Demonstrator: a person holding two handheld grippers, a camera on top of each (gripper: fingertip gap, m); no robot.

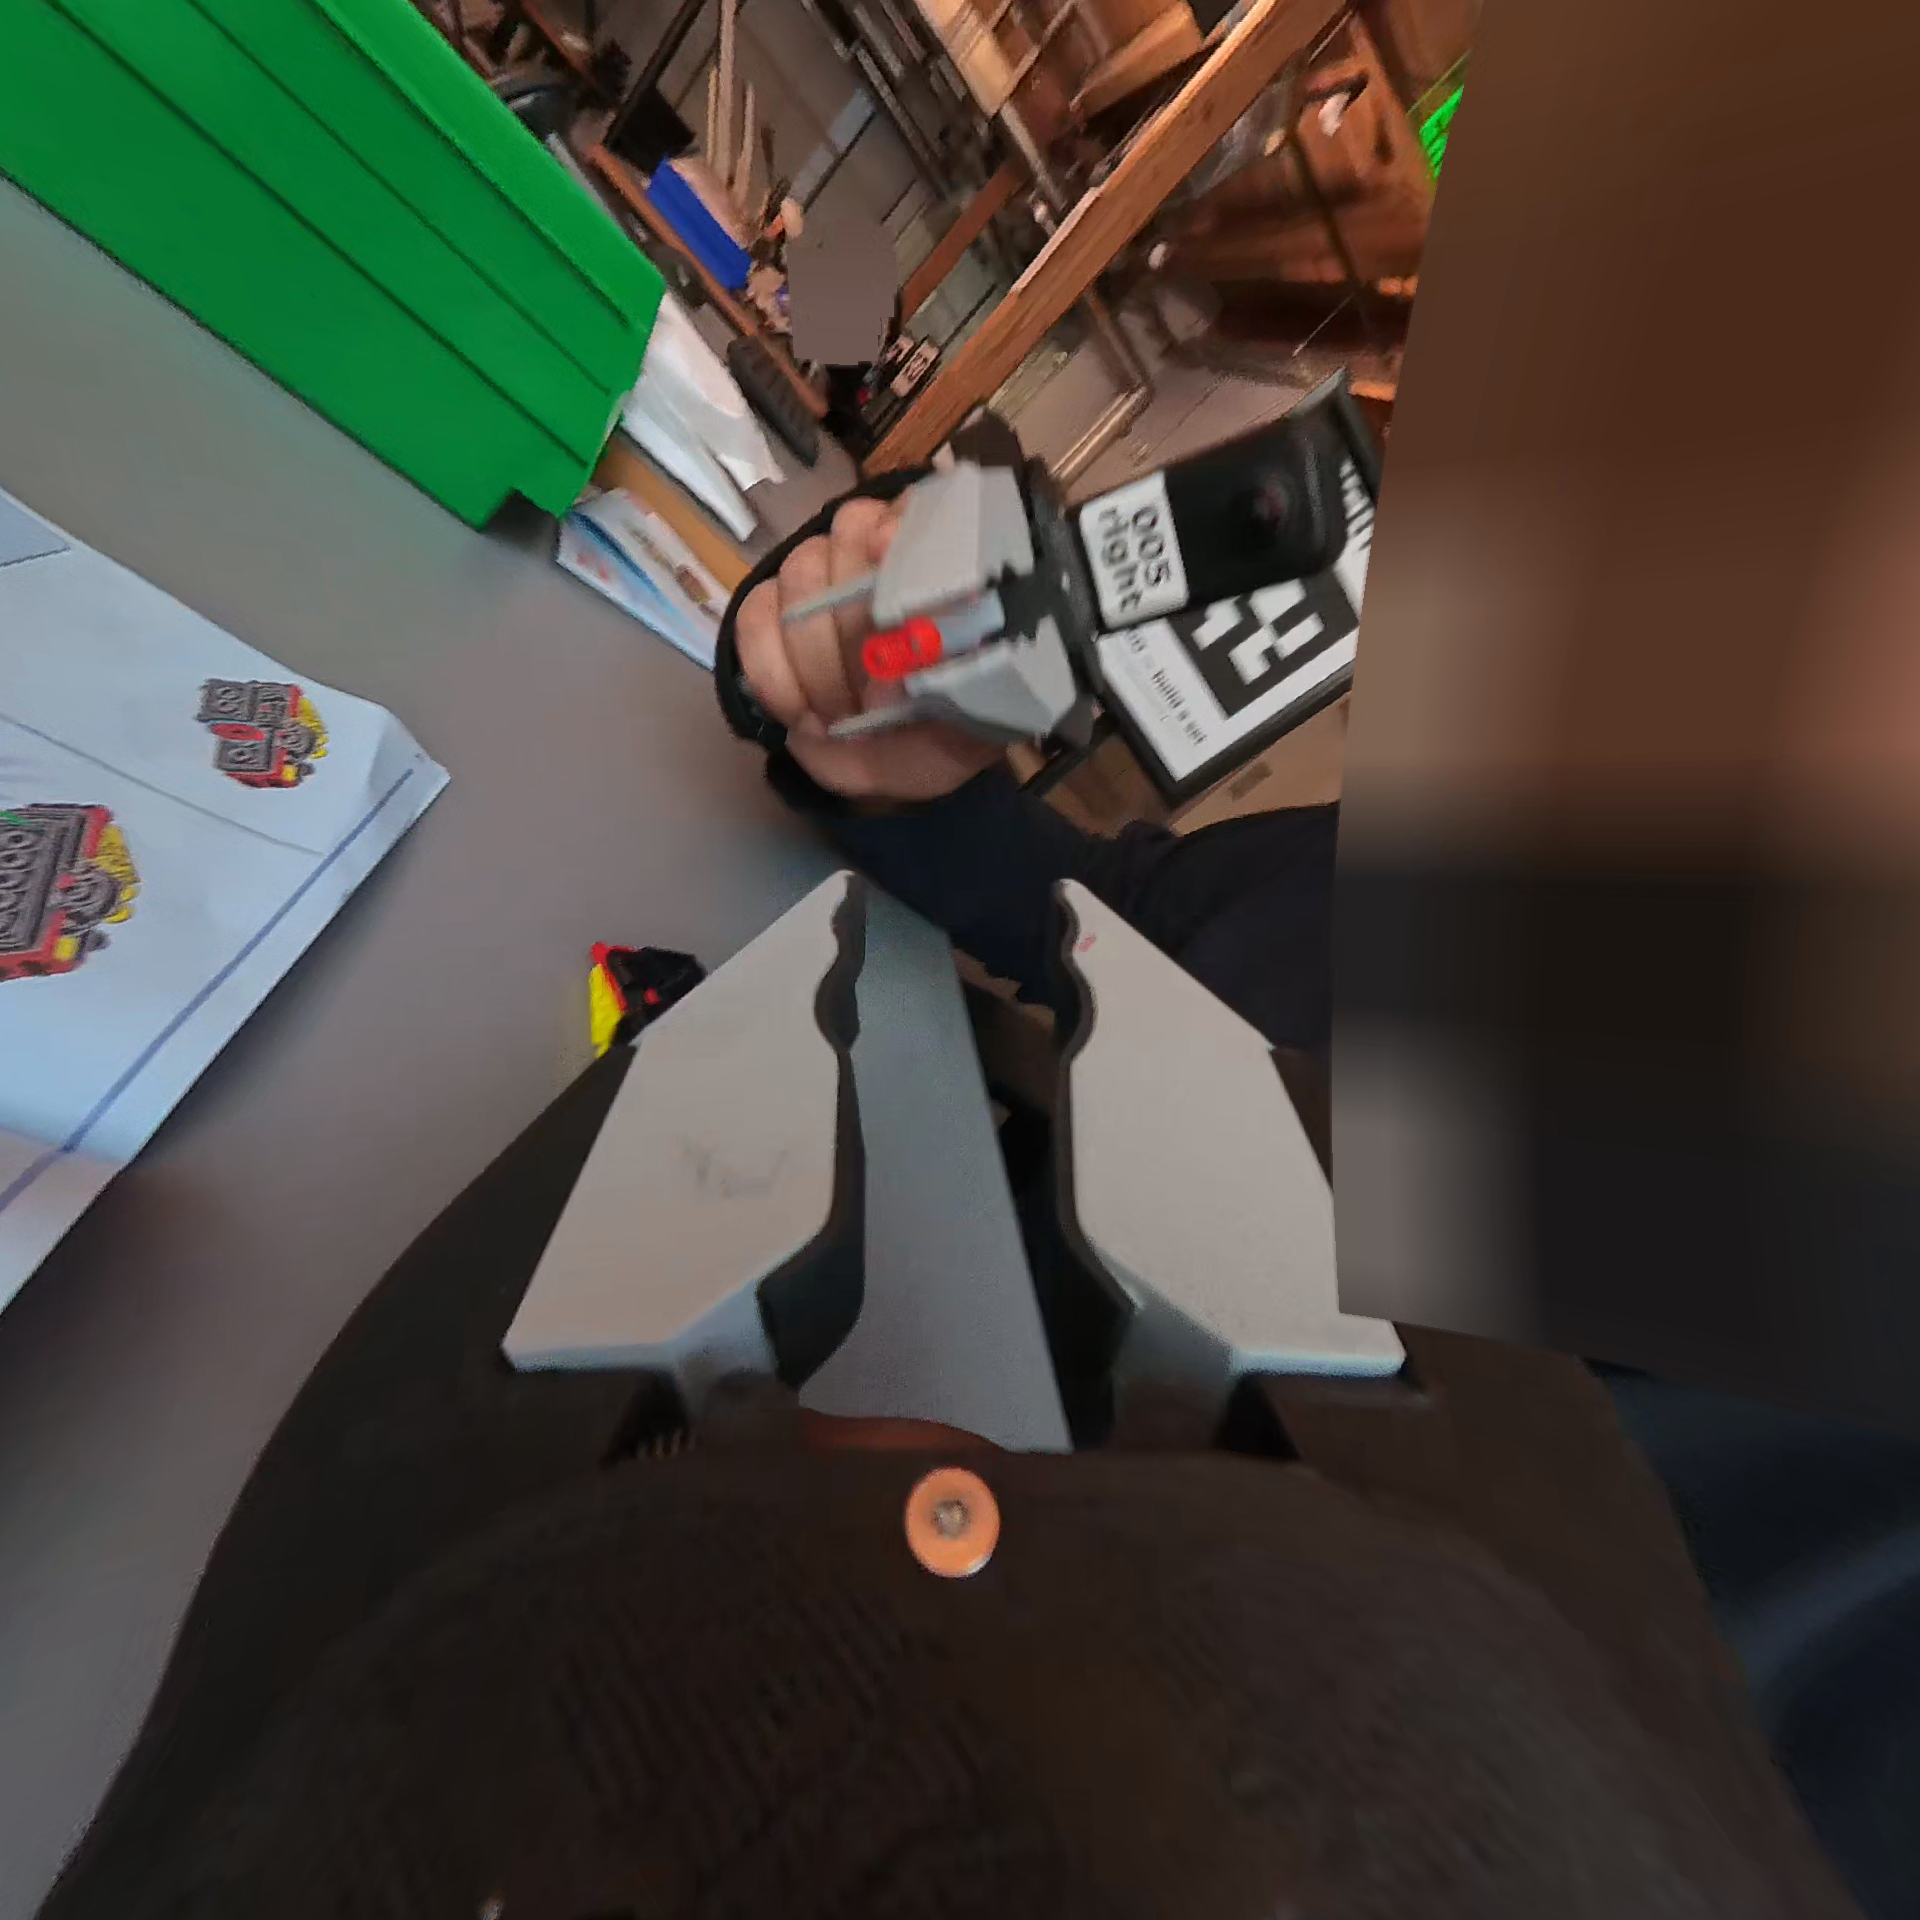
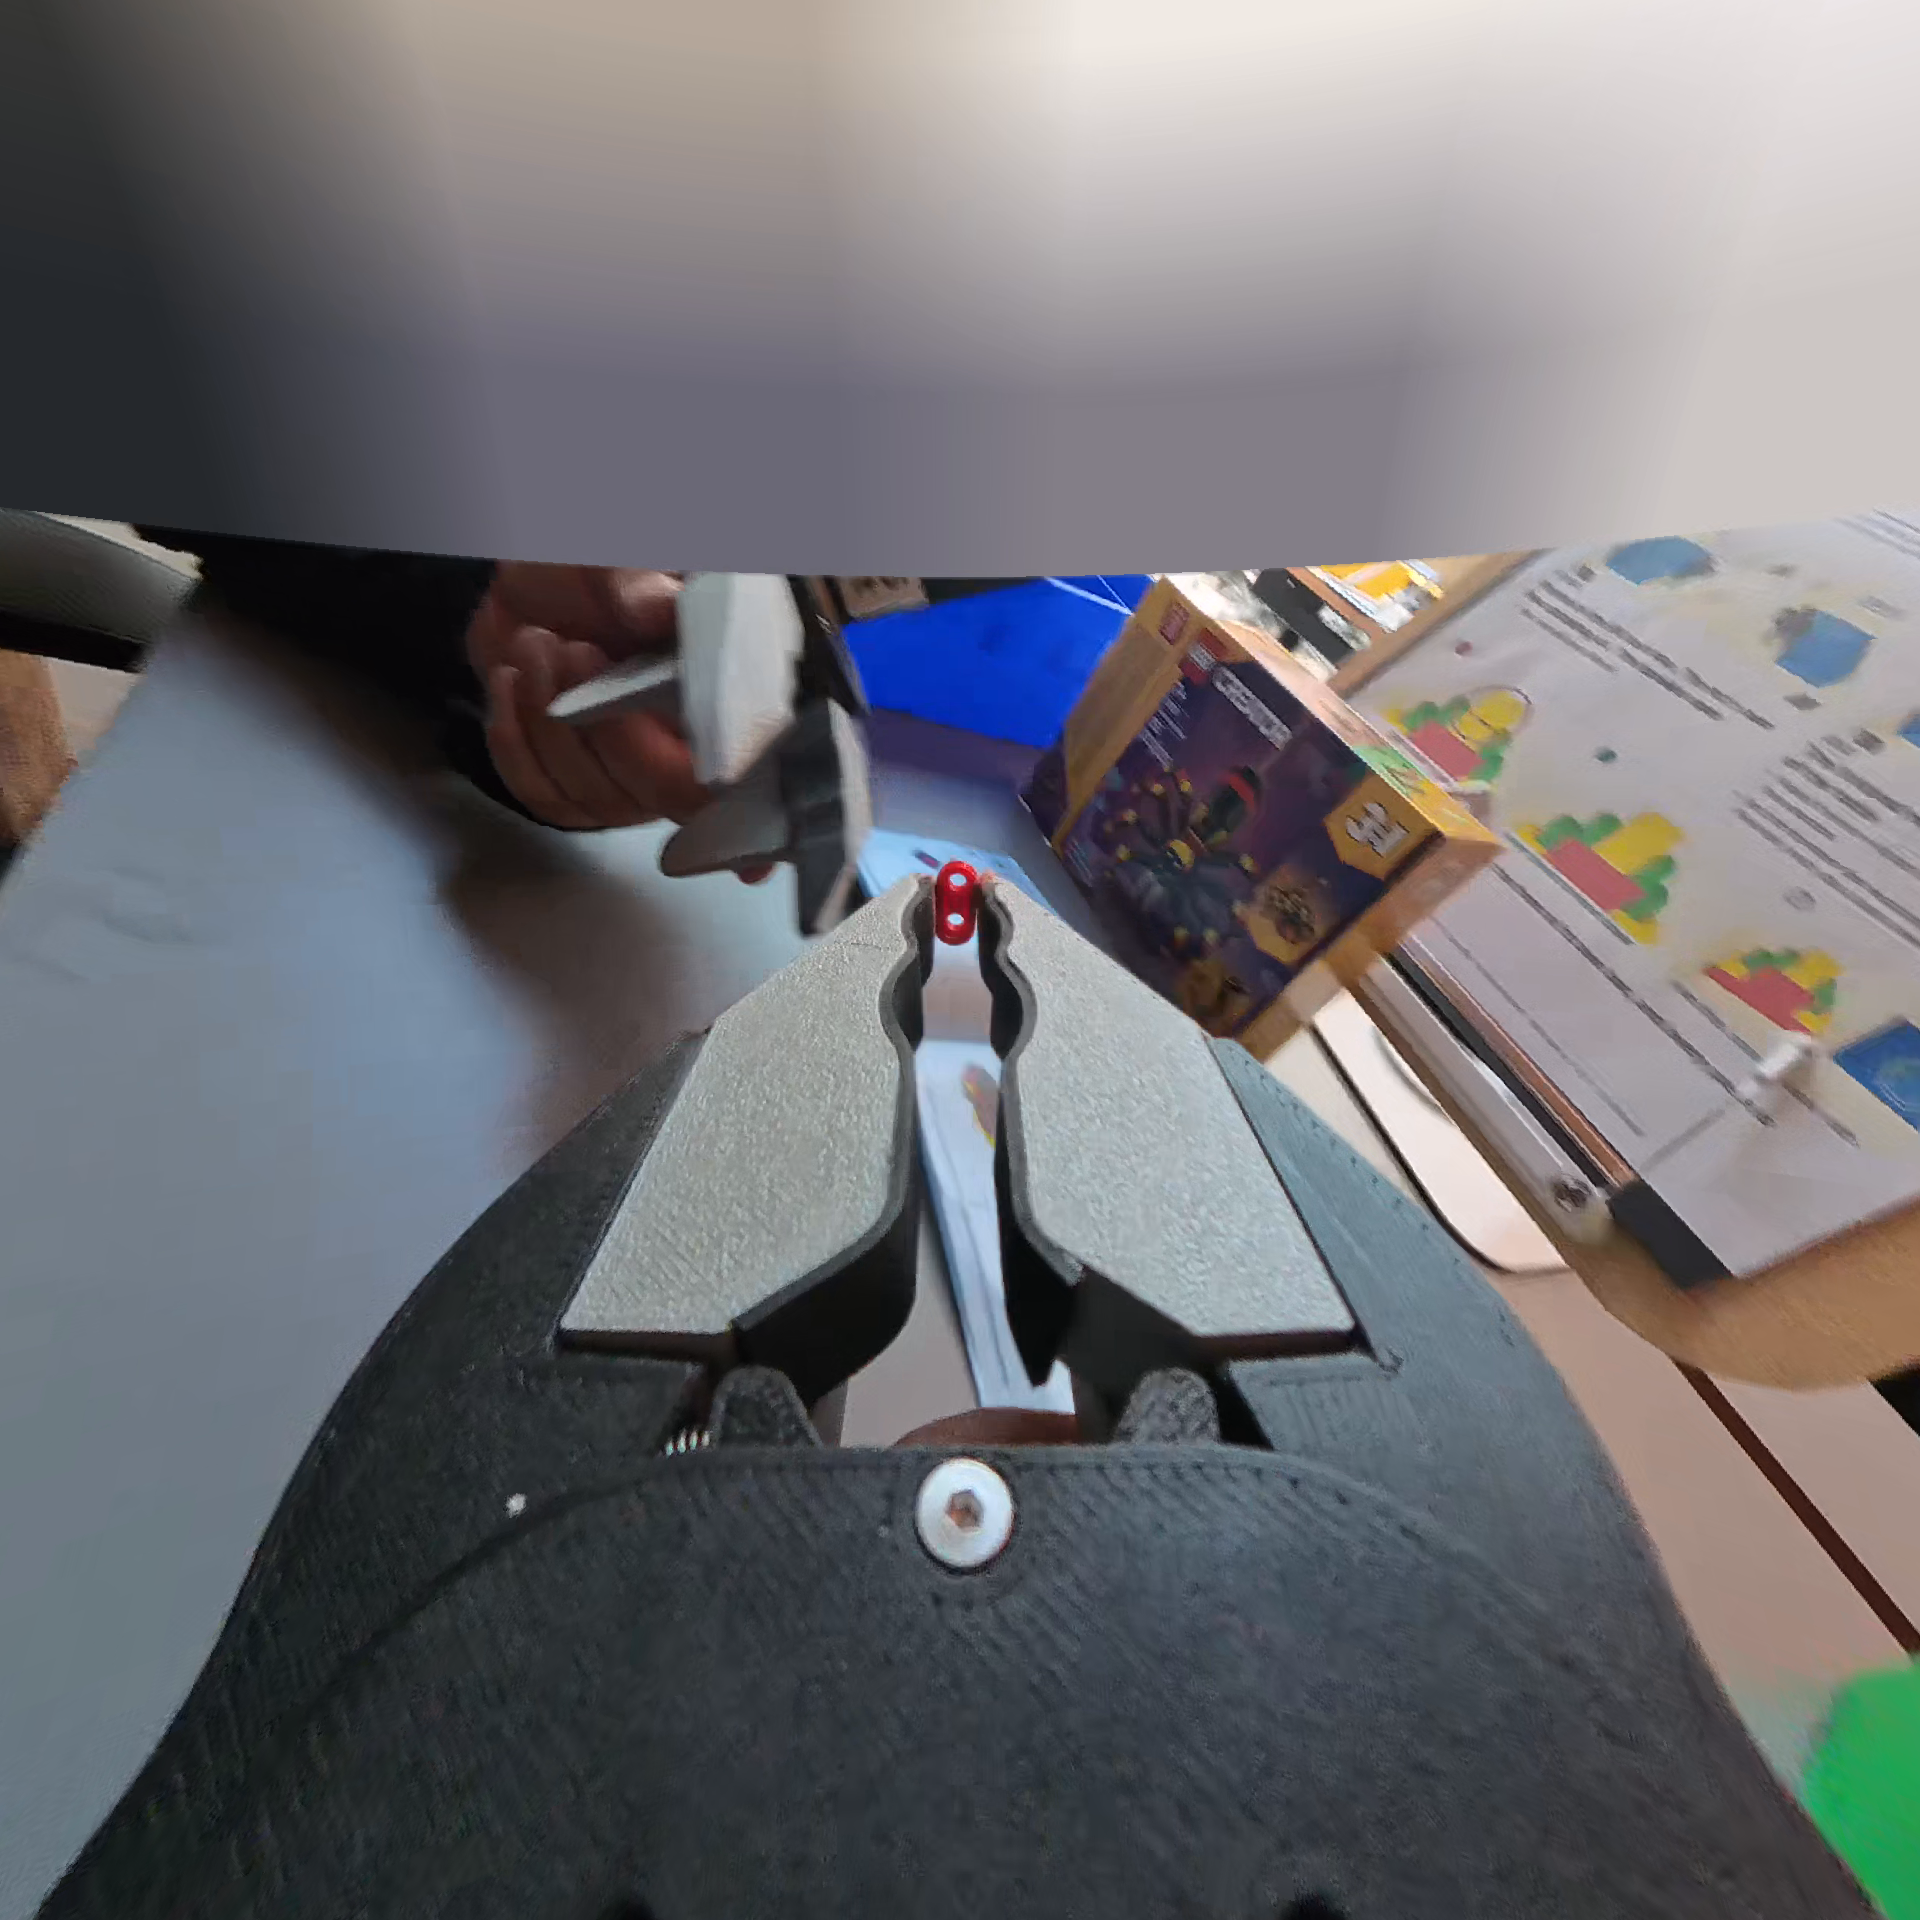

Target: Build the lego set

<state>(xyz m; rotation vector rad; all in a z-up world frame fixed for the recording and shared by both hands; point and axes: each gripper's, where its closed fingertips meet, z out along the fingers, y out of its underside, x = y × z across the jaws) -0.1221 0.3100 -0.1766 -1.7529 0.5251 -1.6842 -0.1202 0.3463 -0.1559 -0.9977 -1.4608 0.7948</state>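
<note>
My right gripper (image 2: 954, 885) is shut on a small red lego piece (image 2: 954, 916) with two holes, pinched at the fingertips and held in the air. In the left wrist view the same red piece (image 1: 900, 651) shows between that gripper's grey fingers (image 1: 940, 551), up and ahead. My left gripper (image 1: 961, 902) is open and empty, low over the grey table. A small black, yellow and red lego build (image 1: 636, 985) lies on the table (image 1: 499, 675), partly hidden behind the left finger. In the right wrist view the left gripper (image 2: 675, 774) is ahead to the left, with its jaws apart.
A printed instruction sheet (image 1: 177, 862) lies at the left, a green bin (image 1: 312, 229) behind it. A lego box (image 2: 1247, 821) stands to the right, beside a tilted board with building pictures (image 2: 1683, 883). A blue bin (image 2: 966, 655) is farther back.
</note>
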